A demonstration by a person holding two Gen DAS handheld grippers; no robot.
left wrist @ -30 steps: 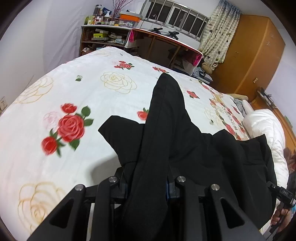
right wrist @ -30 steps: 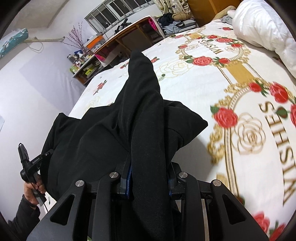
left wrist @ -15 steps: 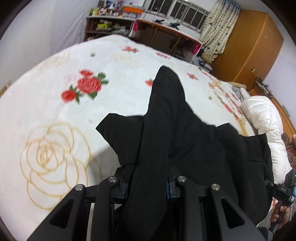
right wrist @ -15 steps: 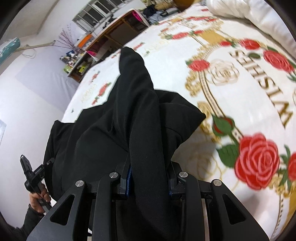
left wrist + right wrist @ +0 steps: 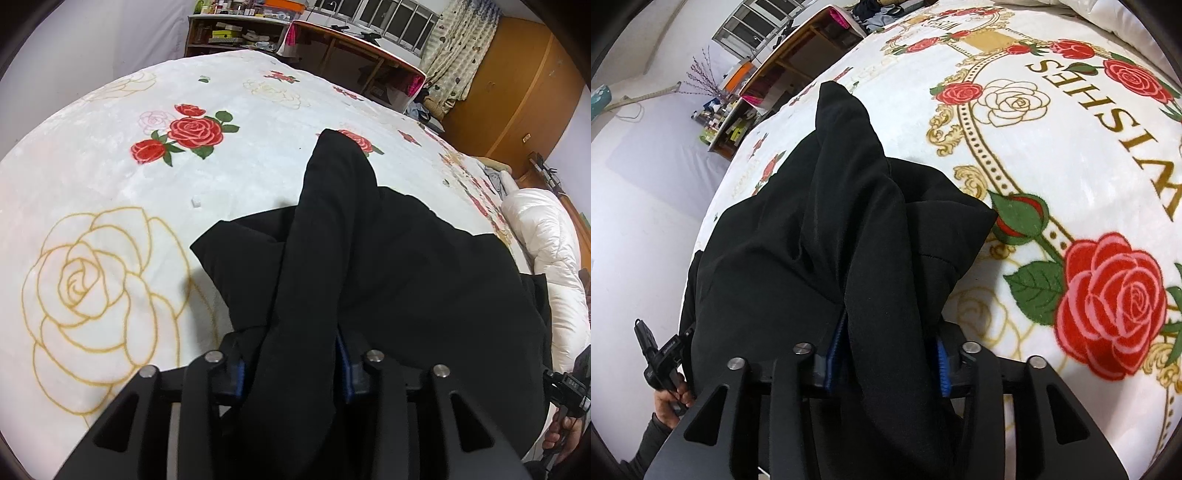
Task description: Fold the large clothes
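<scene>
A large black garment (image 5: pixel 369 258) lies bunched on the rose-printed bed blanket (image 5: pixel 110 184), one long fold running away from the camera. That fold passes between the fingers of my left gripper (image 5: pixel 291 373), whose jaws are opening; slivers of the blue pads (image 5: pixel 239 371) show beside the cloth. In the right wrist view the same garment (image 5: pixel 831 221) drapes through my right gripper (image 5: pixel 888 358), also opening, with its blue pads (image 5: pixel 835 354) bared and the cloth loose between them. The garment's lower part rests on the blanket (image 5: pixel 1071 147).
A white quilt (image 5: pixel 546 240) is heaped at the right side of the bed. Beyond the bed stand a desk (image 5: pixel 354 40), a cluttered shelf (image 5: pixel 229 33) and a wooden wardrobe (image 5: pixel 517 92). A hand (image 5: pixel 670 400) grips the other tool at the bed's edge.
Both grippers have come down toward the bed with the garment, which now lies lower on the blanket. Both pairs of jaws have widened, showing more blue pad.
</scene>
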